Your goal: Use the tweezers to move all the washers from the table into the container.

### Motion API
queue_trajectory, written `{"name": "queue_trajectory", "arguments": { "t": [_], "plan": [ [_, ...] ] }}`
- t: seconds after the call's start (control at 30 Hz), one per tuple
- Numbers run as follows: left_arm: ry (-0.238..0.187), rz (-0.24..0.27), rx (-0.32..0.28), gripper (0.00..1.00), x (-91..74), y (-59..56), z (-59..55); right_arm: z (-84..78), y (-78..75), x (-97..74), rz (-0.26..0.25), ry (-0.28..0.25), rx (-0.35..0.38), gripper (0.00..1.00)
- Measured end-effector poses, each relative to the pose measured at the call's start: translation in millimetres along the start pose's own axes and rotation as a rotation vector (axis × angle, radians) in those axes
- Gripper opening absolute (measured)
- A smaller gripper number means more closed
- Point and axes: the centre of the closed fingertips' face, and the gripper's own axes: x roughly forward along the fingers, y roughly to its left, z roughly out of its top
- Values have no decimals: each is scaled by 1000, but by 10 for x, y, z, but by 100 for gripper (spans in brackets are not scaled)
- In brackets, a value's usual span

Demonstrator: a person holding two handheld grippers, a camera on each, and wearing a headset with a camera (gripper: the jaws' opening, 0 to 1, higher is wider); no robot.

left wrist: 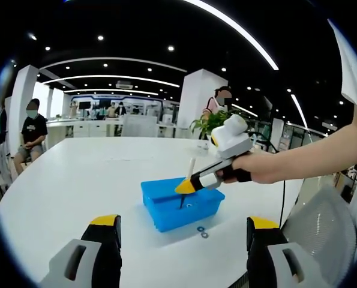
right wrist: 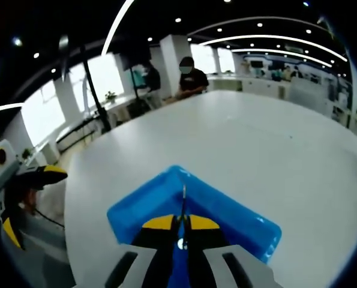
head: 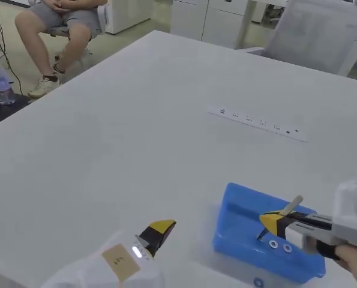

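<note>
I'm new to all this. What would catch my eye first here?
A bright blue container sits at the near side of the white table. The right gripper holds tweezers tip-down into it. Small washers lie inside, with more on the table just beside it.

**Operator:** Worktop finish?

**Technician:** The table (head: 136,120) is white, smooth and matt, with faint soft reflections. The power strip (head: 256,123) on it is white plastic with a satin look.

**Operator:** Container and parts?

**Technician:** The container (head: 229,222) is blue plastic, smooth with a slight sheen. The washers (head: 273,244) are small rings with a pale metallic glint.

**Operator:** Tooling?

**Technician:** The tweezers (head: 294,204) are thin bare metal, dull silver. The left gripper (head: 163,228) and right gripper (head: 273,221) have white matt plastic housings and black jaws tipped in smooth yellow plastic. The label (head: 119,261) on the left housing is tan, matt and paper-like.
</note>
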Motion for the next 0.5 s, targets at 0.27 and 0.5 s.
{"name": "queue_trajectory", "arguments": {
  "t": [0.27, 0.5],
  "plan": [
    [5, -1, 1, 87, 2, 4, -13, -15, -26, -1, 0, -4, -6, 3],
    [15, -3, 5, 87, 3, -2, -29, 21, 29, -45, 13, -26, -24, 4]
  ]
}}
